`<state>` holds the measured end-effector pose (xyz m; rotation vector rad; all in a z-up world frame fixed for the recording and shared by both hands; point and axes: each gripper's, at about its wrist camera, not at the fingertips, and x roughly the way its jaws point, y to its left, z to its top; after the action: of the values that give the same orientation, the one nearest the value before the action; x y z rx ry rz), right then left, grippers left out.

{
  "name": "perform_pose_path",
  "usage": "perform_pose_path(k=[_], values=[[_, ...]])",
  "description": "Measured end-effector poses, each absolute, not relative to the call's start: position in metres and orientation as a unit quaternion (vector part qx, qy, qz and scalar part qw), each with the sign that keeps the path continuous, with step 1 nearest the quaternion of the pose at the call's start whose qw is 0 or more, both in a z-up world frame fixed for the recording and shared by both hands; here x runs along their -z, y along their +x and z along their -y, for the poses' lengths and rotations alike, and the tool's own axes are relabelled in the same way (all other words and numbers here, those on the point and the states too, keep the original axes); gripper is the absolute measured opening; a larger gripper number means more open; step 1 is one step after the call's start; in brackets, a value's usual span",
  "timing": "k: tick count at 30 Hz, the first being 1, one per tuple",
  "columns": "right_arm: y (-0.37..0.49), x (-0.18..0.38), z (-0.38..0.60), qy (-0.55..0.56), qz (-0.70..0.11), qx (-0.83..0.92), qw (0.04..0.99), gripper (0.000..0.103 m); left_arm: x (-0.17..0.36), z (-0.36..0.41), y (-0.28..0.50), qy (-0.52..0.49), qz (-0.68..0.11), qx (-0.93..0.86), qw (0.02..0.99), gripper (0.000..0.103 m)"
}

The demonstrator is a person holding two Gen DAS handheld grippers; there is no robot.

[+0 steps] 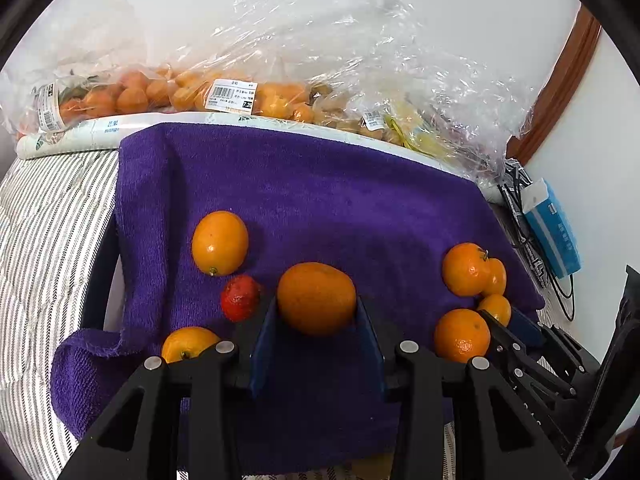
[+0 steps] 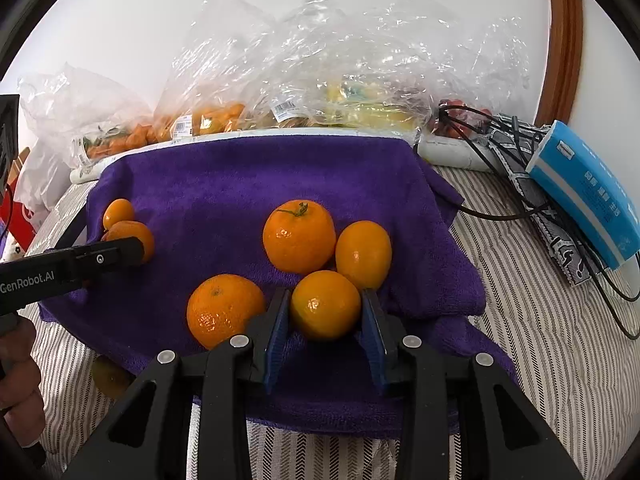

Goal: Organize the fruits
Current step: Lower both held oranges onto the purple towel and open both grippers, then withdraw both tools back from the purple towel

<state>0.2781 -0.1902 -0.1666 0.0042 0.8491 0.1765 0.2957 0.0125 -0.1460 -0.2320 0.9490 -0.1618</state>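
Observation:
Loose fruit lies on a purple towel [image 1: 320,192] that also shows in the right wrist view [image 2: 248,176]. My left gripper [image 1: 316,312] is shut on a dull orange mandarin [image 1: 316,298]. Beside it lie a glossy orange [image 1: 220,242], a small red fruit [image 1: 240,298] and another orange [image 1: 188,343]. My right gripper [image 2: 325,312] is shut on a small glossy orange [image 2: 325,305]. Around it sit a stemmed mandarin [image 2: 299,236], an oval orange [image 2: 363,254] and a dimpled mandarin [image 2: 224,310]. The left gripper [image 2: 120,250] shows at the left of the right wrist view.
Clear plastic bags of fruit [image 1: 224,92] lie behind the towel against the white wall. A blue tissue pack [image 2: 588,196] and black cables [image 2: 500,136] lie to the right on the striped bedding [image 2: 540,320]. A red-and-white bag [image 2: 20,216] is at far left.

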Motion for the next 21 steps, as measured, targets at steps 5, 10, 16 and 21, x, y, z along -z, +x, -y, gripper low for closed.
perform_pose_path(k=[5,10,16,21], values=[[0.278,0.167,0.190,0.003,-0.413,-0.084,0.907,0.037,0.147,-0.014,0.292,-0.114,-0.462,0.078,0.876,0.038],[0.276,0.166,0.193,0.011,-0.421,-0.085,0.903,0.038,0.146,-0.016,0.292,-0.116,-0.474,0.077,0.869,0.050],[0.268,0.156,0.203,0.042,-0.423,-0.083,0.902,0.040,0.132,-0.022,0.285,-0.132,-0.466,0.078,0.871,0.055],[0.255,0.134,0.208,0.042,-0.404,-0.079,0.910,0.048,0.114,-0.023,0.274,-0.136,-0.455,0.081,0.876,0.058]])
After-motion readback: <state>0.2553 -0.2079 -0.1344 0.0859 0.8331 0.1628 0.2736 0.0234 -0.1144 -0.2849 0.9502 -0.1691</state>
